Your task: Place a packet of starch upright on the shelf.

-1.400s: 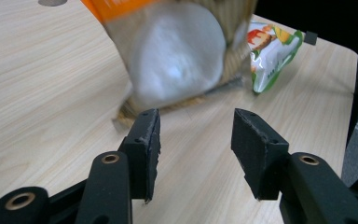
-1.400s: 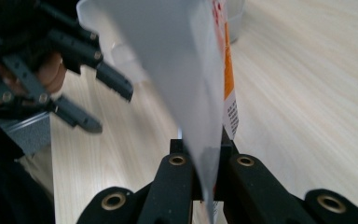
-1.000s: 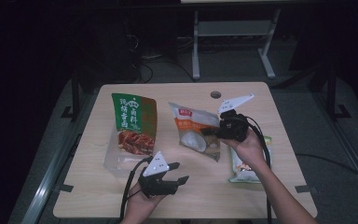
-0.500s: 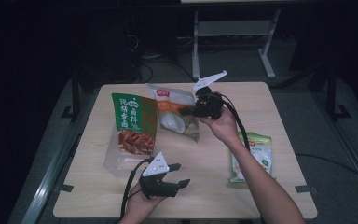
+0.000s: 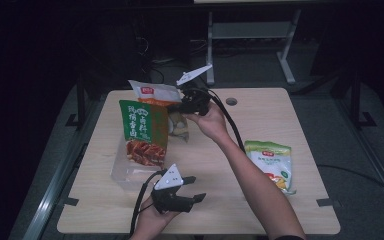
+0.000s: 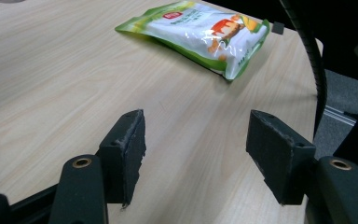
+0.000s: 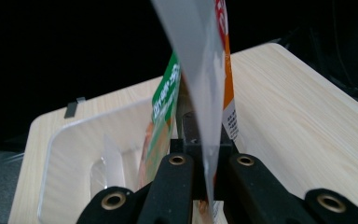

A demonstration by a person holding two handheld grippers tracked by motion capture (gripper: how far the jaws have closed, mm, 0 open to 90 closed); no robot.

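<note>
In the high view the right gripper [image 5: 192, 102] carries an orange snack bag [image 5: 156, 93] over the far end of the clear bin [image 5: 122, 172], where a green packet [image 5: 143, 131] already stands; the step looks like loading the bin, and the next move calls for lowering before release. In the left gripper view its jaws stand apart, empty, a green-edged pouch [image 6: 200, 31] well ahead. In the right gripper view the jaws are clamped on the bag's edge, the bin just below.
</note>
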